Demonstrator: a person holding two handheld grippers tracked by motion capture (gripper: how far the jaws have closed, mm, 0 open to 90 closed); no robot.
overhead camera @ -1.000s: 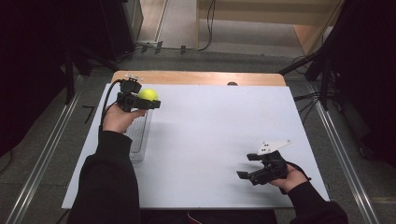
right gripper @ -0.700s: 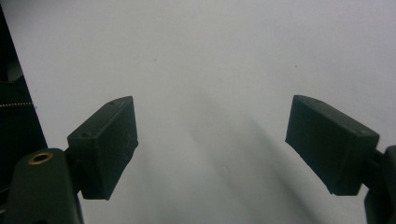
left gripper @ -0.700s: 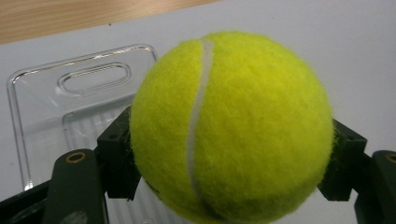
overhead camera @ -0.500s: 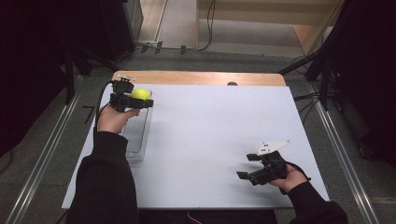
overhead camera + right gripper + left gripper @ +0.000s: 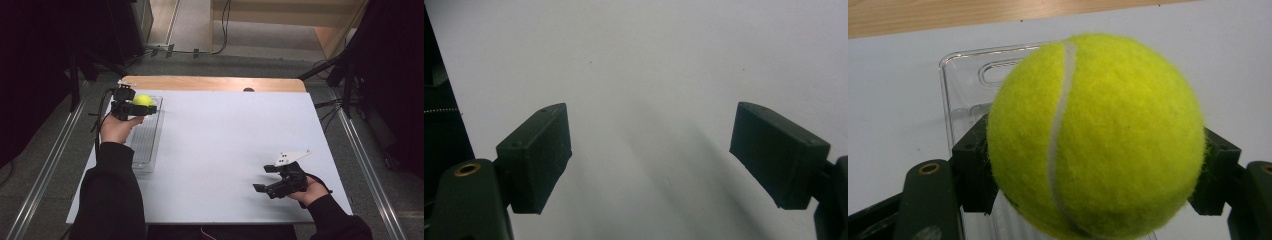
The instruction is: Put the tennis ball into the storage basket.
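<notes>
A tennis ball [image 5: 1096, 136] is being held between the two jaws of the left gripper [image 5: 134, 106], above the far end of a clear plastic tray [image 5: 145, 145] at the left side of the table [image 5: 230, 145]. The ball is being pressed at its two sides, across the middle, and this is probably the best place to take it (higher or lower, a round thing is likely to be squeezed out). The ball is judged to be light, a little springy and covered with felt, so it is not expected to slip and it is not fragile. The right gripper [image 5: 274, 183] is being kept low over the near right part of the table, its jaws wide apart with nothing between them. The table is being covered by a white sheet; a wooden edge [image 5: 210, 83] is being shown behind it, and the room around is dark, with cables on the floor.
</notes>
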